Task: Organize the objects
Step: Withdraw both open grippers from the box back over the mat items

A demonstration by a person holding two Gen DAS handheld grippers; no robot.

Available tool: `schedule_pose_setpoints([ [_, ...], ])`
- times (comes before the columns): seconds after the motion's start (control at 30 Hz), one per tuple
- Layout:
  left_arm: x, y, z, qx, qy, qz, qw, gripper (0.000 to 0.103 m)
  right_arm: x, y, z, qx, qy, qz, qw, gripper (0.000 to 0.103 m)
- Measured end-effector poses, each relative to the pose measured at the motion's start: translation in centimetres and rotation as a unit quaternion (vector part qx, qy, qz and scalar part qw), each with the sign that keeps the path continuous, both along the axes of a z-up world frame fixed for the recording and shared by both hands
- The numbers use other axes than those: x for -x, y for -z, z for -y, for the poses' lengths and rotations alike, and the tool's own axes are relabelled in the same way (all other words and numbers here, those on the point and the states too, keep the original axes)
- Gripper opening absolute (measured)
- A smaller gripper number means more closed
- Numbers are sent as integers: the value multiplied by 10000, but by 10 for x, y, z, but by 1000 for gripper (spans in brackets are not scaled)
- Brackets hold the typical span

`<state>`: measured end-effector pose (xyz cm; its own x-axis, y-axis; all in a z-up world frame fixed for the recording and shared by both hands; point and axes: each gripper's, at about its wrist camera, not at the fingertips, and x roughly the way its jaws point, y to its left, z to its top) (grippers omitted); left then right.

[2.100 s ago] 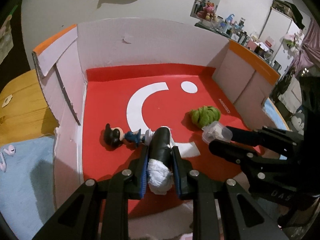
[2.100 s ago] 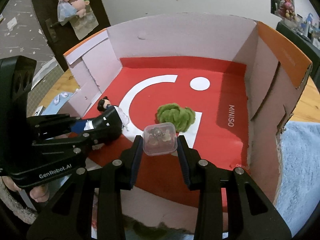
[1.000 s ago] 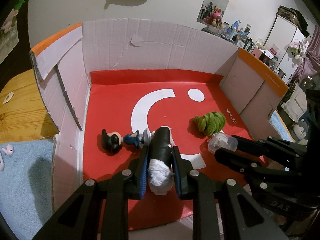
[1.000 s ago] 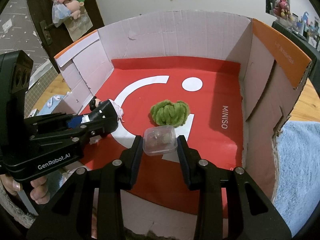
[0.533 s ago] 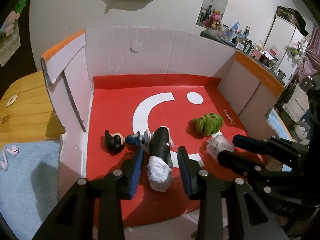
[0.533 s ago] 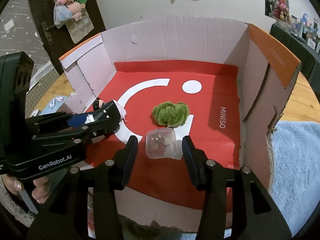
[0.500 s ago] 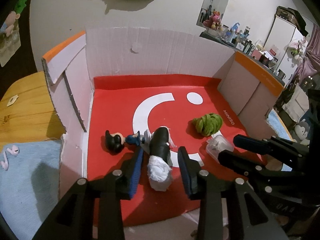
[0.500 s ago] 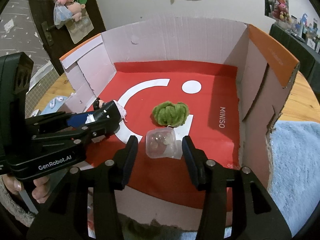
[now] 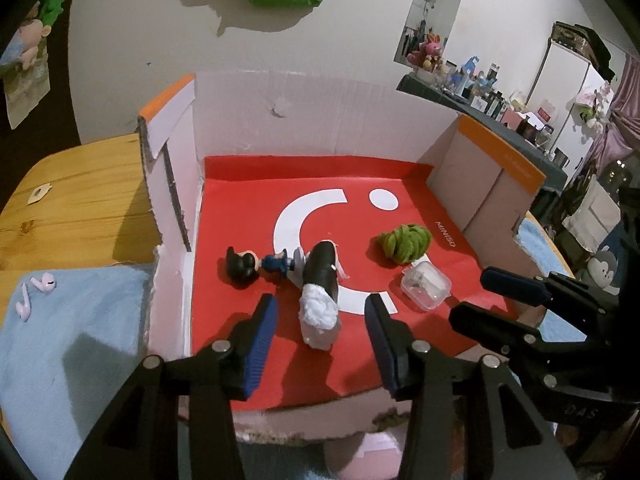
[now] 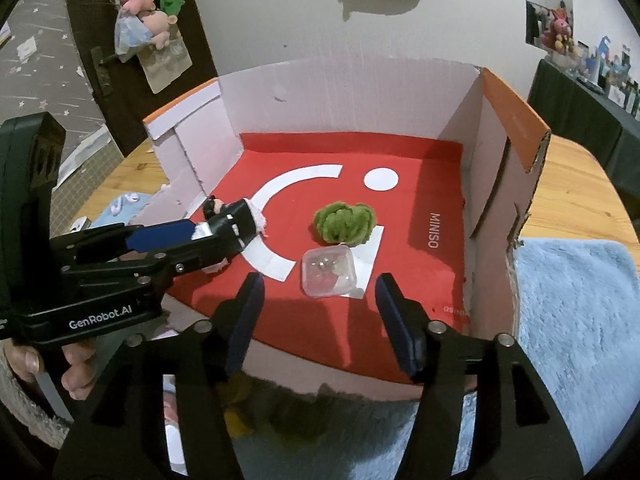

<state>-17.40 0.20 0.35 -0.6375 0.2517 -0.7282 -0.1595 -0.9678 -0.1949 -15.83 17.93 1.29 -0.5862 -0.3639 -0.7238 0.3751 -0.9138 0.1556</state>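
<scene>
An open cardboard box (image 9: 320, 116) with a red floor holds everything. A black toy with a white fluffy end (image 9: 320, 292) lies on that floor between the fingers of my left gripper (image 9: 320, 306). The jaws are opening and the pads stand clear of it. A small black-eared figure (image 9: 244, 266) lies just left of the toy. My right gripper (image 10: 319, 282) is also opening, and a small clear plastic case (image 10: 329, 272) sits on the floor just ahead of its fingertips, untouched. A green fuzzy ball (image 10: 344, 224) rests right behind the case.
The box walls (image 10: 492, 184) rise on the left, back and right, and the near edge is low. A blue fluffy mat (image 10: 580, 320) covers the wooden table (image 9: 72, 200) on both sides. Pink earbuds (image 9: 36, 292) lie on the mat at left. A hand (image 10: 76, 372) holds the left gripper.
Both grippers have opened. The left let go of the black-and-white toy and the right let go of the clear case. Both things now lie on the red floor.
</scene>
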Motion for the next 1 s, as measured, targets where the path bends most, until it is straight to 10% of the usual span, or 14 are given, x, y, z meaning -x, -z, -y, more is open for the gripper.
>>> schedule_pose_setpoints([
  [1.0,-48,-17,3,-3,-110,-321,9994,79,-50,-20,-9,235,68,-305,9992,78],
])
